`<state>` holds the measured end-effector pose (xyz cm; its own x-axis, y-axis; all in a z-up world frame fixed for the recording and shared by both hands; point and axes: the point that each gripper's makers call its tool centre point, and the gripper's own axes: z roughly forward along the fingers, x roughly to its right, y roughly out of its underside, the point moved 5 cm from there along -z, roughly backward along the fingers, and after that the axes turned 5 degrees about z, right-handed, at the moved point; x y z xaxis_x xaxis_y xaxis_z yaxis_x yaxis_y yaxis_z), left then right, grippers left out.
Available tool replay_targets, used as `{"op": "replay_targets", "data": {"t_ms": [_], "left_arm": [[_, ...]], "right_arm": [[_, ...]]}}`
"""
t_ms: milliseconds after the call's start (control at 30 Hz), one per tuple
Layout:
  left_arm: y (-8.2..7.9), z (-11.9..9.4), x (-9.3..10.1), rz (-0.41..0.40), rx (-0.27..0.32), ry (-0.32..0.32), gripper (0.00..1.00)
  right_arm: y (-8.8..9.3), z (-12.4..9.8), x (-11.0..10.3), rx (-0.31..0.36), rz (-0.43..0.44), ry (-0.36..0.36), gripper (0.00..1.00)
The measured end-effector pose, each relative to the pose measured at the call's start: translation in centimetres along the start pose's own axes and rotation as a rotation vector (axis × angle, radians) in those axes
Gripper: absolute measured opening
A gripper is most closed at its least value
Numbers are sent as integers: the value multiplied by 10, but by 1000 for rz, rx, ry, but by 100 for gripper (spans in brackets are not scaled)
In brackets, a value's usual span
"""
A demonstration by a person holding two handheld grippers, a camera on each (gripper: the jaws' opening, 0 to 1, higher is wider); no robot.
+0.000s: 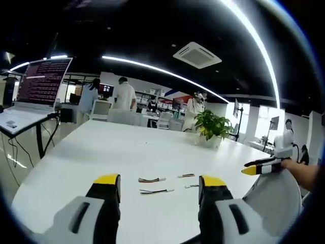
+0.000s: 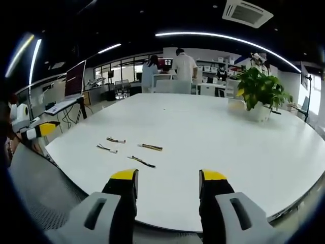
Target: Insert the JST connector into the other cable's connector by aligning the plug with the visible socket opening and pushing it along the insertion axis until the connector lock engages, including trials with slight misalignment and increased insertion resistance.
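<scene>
A wide white tabletop [image 1: 127, 152] is seen stretching away from both cameras, with an office behind it under long ceiling light strips. At its far right side a potted plant [image 1: 212, 127] is set; in the right gripper view the same plant [image 2: 260, 91] stands at the far right. A laptop [image 1: 35, 89] on a stand is placed off the tabletop's left edge, its screen lit with text. People are seen standing at desks in the background.

The left tongs [image 1: 160, 184] are held open over the near edge of the tabletop, nothing between the yellow-tipped jaws. The right tongs [image 2: 167, 179] are likewise held open and empty near the edge. In the left gripper view the right tongs are also seen at the far right, held by a hand [image 1: 302, 173].

Four short cables with connectors lie loose on the tabletop, slightly apart from each other: in the left gripper view, the cables [image 1: 152, 180] rest just beyond the jaws; in the right gripper view they lie left of the jaws, one of them [image 2: 152, 147] being farthest right.
</scene>
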<state>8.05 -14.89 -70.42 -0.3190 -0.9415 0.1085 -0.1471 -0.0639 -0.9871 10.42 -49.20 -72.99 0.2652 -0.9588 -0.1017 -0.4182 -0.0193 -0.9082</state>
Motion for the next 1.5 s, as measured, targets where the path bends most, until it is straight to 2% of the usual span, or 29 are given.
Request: {"op": "replay_targets", "data": {"t_ms": [267, 400, 500, 667, 800, 900, 1067, 1200, 1300, 1400, 1500], "left_arm": [[0, 0, -3, -9, 24, 0, 61], [2, 0, -4, 2, 2, -13, 63], [1, 0, -4, -1, 11, -14, 64], [4, 2, -2, 9, -22, -1, 66], [2, 1, -5, -1, -1, -29, 68], [4, 1, -5, 3, -15, -23, 69], [3, 1, -3, 0, -5, -2, 68], [1, 0, -6, -15, 12, -15, 68], [-1, -1, -7, -27, 36, -20, 69], [1, 0, -7, -26, 25, -22, 68], [-1, 0, -8, -35, 42, -40, 69]], "right_arm": [[-1, -1, 1, 12, 4, 16, 47], [0, 0, 0, 2, -3, 9, 48], [2, 0, -1, -21, -14, -8, 50], [2, 0, -3, -14, -18, -25, 53], [1, 0, -3, -9, -19, -23, 53], [3, 1, -6, -32, -33, -37, 54], [2, 0, -6, -16, -20, -28, 56], [5, 2, -10, -52, -37, -44, 59], [2, 1, -8, -29, -26, -35, 60], [3, 1, -7, -35, -24, -25, 62], [3, 1, -7, -31, -23, -33, 62]]}}
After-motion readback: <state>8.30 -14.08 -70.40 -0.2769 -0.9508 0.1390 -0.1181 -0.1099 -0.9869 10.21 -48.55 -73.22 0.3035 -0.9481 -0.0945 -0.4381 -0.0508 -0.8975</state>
